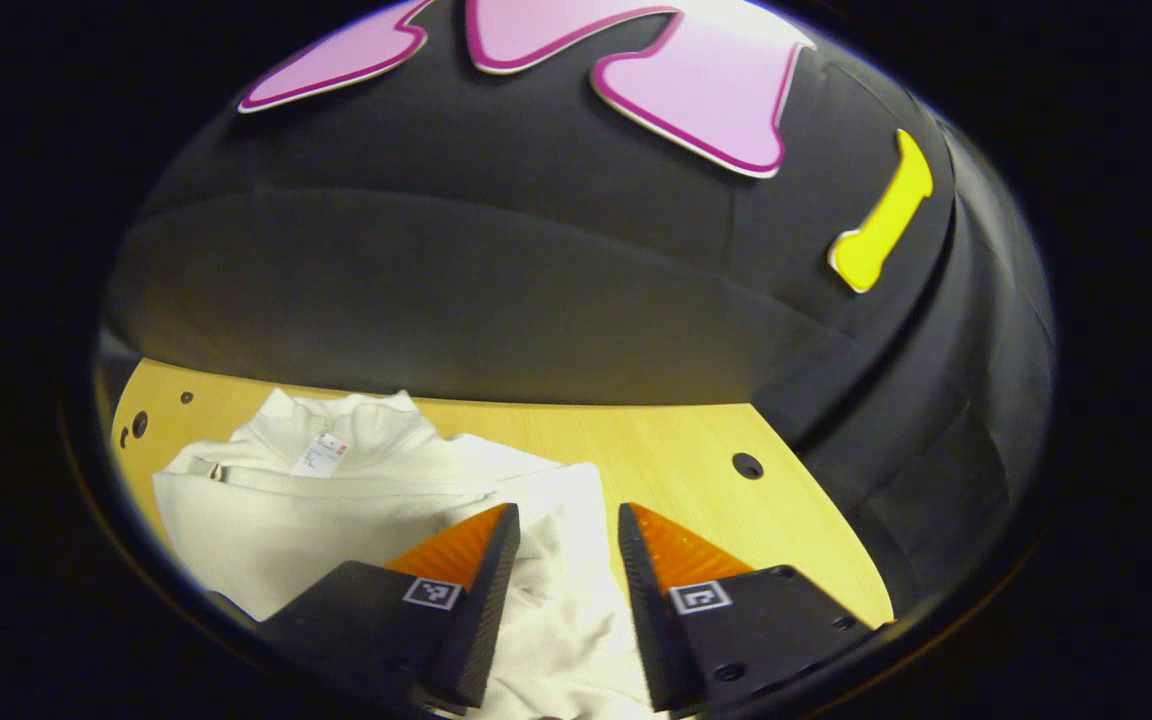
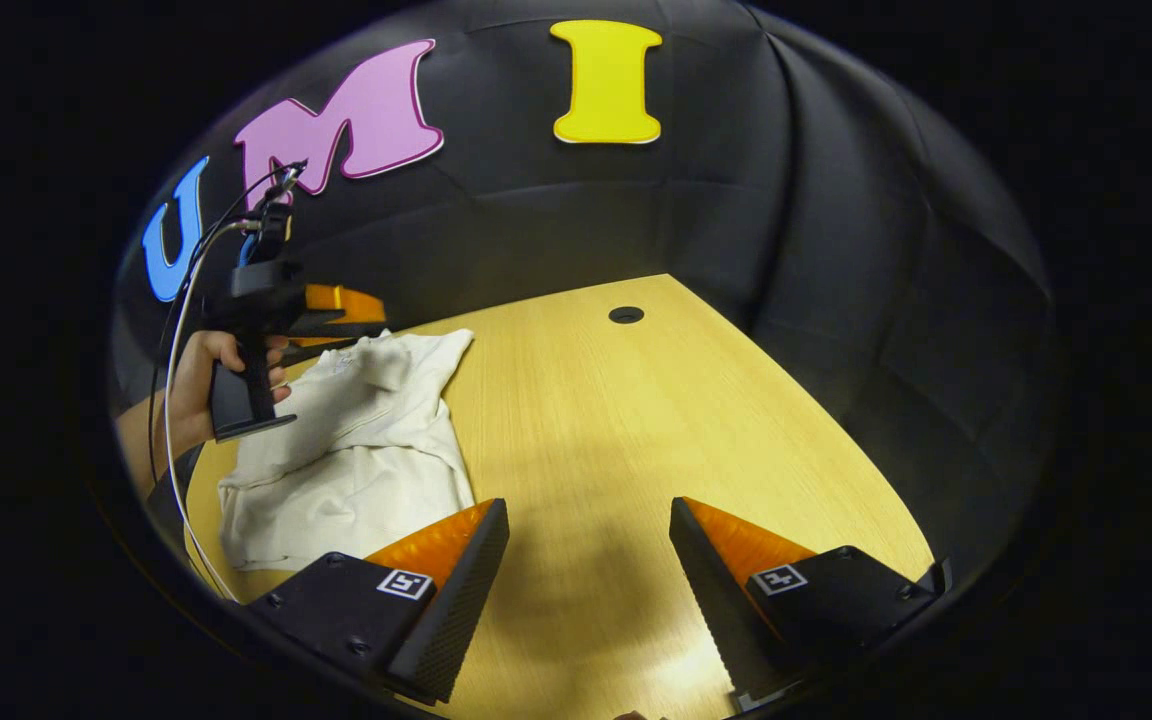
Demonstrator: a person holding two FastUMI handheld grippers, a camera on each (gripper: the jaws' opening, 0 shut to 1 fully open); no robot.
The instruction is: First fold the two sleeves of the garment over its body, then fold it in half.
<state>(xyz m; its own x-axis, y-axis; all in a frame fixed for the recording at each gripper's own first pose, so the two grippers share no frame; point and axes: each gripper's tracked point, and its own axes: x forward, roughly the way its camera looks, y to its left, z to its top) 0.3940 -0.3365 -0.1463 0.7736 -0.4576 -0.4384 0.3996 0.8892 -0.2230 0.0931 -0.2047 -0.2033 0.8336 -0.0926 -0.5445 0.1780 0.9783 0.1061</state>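
A white garment lies bunched on the wooden table, its collar and label toward the far wall. My left gripper stands open above the garment's right part, with cloth showing below the gap between the fingers. In the right gripper view the same garment lies at the table's left side as a narrow, loosely folded shape. A hand holds the left gripper just above its far end. My right gripper is open over bare table, to the right of the garment, with nothing between its fingers.
The black cloth wall encloses the table at the back and on the right. A round hole sits in the tabletop near the far edge; another hole shows right of the garment. A cable hangs from the left gripper.
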